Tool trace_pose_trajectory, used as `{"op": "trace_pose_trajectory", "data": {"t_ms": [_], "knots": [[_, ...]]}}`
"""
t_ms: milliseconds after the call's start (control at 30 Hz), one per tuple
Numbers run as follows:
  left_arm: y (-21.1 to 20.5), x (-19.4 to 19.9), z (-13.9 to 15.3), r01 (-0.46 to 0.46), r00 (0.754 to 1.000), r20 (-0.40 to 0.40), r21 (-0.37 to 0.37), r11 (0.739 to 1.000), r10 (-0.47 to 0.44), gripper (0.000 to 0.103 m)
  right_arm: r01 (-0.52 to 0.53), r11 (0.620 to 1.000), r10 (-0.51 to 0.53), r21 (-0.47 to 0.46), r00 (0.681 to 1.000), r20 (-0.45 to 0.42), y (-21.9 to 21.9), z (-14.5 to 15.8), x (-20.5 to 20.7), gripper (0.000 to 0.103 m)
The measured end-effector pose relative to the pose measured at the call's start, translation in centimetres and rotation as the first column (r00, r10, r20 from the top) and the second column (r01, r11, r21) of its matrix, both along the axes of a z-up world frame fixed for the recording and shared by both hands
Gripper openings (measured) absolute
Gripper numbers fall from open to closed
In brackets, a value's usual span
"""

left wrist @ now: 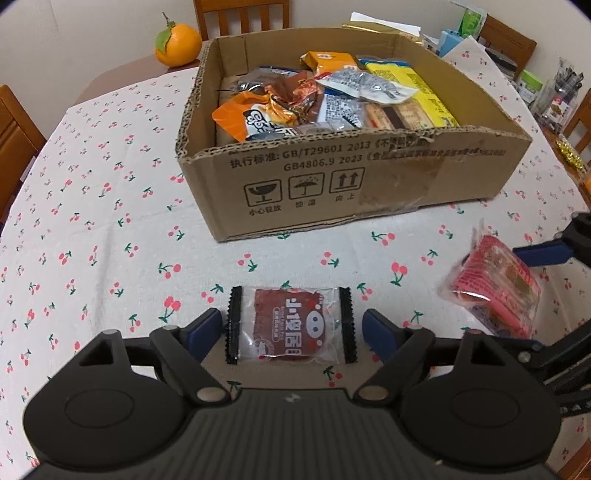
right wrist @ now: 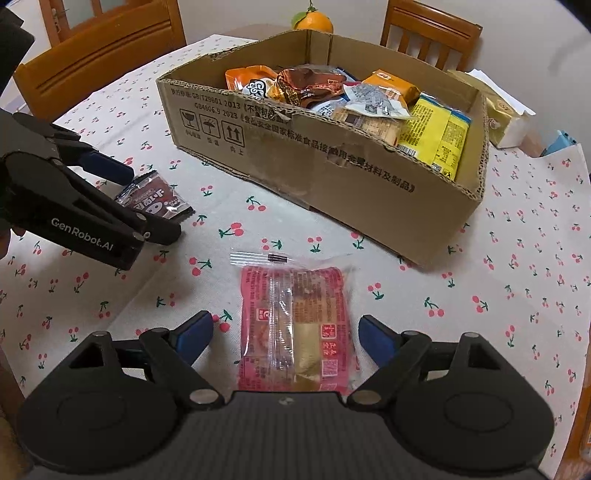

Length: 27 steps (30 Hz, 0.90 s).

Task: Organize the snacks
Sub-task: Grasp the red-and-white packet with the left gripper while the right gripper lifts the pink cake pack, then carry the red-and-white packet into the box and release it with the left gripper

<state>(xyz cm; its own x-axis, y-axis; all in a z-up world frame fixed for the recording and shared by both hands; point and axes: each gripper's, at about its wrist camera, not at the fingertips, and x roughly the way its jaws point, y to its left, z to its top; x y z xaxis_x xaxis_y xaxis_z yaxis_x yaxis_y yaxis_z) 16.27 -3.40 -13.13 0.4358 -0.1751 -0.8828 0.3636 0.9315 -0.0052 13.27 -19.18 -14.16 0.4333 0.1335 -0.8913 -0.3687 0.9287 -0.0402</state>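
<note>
A small clear packet with a dark red snack (left wrist: 291, 326) lies flat on the cherry-print tablecloth between the fingers of my left gripper (left wrist: 291, 328). The jaws stand open, close to its black crimped ends without pressing. A pink wrapped cake packet (right wrist: 295, 328) lies lengthwise between the fingers of my right gripper (right wrist: 286, 330), which is open with a gap on each side. Behind both stands an open cardboard box (left wrist: 332, 177) (right wrist: 332, 166) holding several snack bags. The right wrist view shows the left gripper (right wrist: 153, 203) at far left around the dark red packet (right wrist: 155, 199).
An orange (left wrist: 177, 44) (right wrist: 313, 22) sits behind the box. Wooden chairs (right wrist: 99, 55) ring the table. Boxes, jars and papers (left wrist: 535, 85) crowd the far right corner, and a beige packet (right wrist: 506, 114) lies right of the box. Bare tablecloth (left wrist: 92, 221) spreads to the left.
</note>
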Motion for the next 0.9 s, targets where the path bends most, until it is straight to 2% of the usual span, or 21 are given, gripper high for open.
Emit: {"op": "trace_pose_trajectory", "data": {"t_ms": [100,367,667,733,800,900], "knots": [[0.05,-0.13,0.12,0.008,1.0,0.002,-0.002,1.0,-0.008,0.075,0.01,1.0,-0.01,0.017,1.0,-0.003,-0.35,0.01,0.1,0.084],[0.14,-0.27,0.23,0.022,1.0,-0.004,-0.002,1.0,-0.022,0.073,0.028,0.999,-0.028,0.015,1.0,0.007,-0.73,0.35,0.22,0.066],[0.06,-0.39,0.42,0.039,0.999,-0.004,0.002,0.999,-0.039,0.069,0.051,0.999,-0.051,0.017,0.999,0.01,-0.74,0.44,0.18,0.062],[0.11,-0.47,0.41,0.04,0.999,-0.002,0.005,0.999,-0.04,0.07,0.05,0.999,-0.05,0.014,0.999,0.012,-0.68,0.44,0.11,0.062],[0.03,-0.39,0.3,0.04,0.999,0.002,0.015,0.999,-0.04,0.075,0.048,0.999,-0.049,0.015,0.999,0.01,-0.68,0.45,0.08,0.062],[0.1,-0.32,0.24,0.034,0.999,0.002,0.011,0.999,-0.034,0.076,0.045,0.999,-0.045,0.016,0.999,0.01,-0.73,0.44,0.1,0.062]]}}
